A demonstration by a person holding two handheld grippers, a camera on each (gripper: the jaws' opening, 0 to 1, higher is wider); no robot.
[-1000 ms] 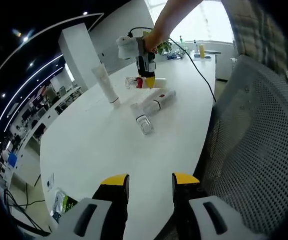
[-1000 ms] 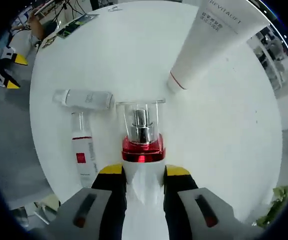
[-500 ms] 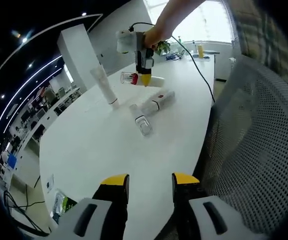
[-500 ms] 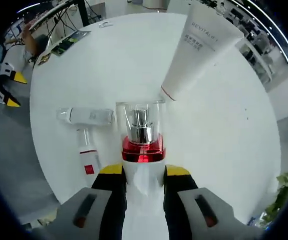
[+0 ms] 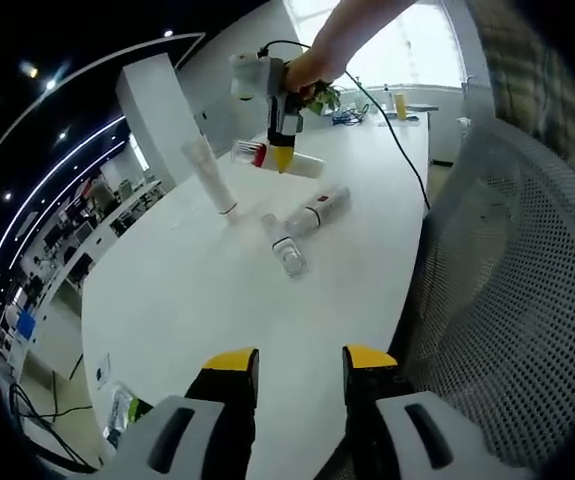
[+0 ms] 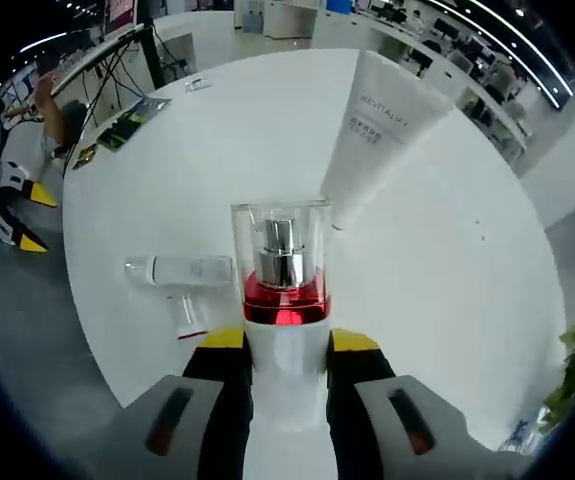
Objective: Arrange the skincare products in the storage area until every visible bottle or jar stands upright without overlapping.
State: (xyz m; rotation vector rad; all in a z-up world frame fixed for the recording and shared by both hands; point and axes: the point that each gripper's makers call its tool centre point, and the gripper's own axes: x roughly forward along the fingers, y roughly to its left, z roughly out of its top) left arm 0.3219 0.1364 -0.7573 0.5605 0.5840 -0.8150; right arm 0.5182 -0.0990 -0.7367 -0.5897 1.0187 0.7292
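My right gripper [image 6: 287,343] is shut on a white pump bottle [image 6: 282,275] with a red collar and a clear cap, held in the air above the white table [image 6: 447,290]. From the left gripper view the right gripper [image 5: 281,135] holds that bottle [image 5: 303,165] roughly level, high over the table. A white tube [image 6: 372,130] stands upright on its cap [image 5: 210,175]. Two bottles lie on their sides: a clear-capped one [image 6: 182,271] [image 5: 282,243] and a white one with a red label [image 5: 317,207]. My left gripper [image 5: 300,362] is open near the table's edge.
A grey mesh chair [image 5: 512,300] stands close on the right of the left gripper view. A black cable [image 5: 399,140] runs across the table's far end. A green packet [image 6: 127,120] lies near the table's far edge. The left gripper [image 6: 7,205] shows at the left edge.
My right gripper has lifted the red-collared bottle higher off the table and away from the lying bottles. The left gripper has stayed where it was.
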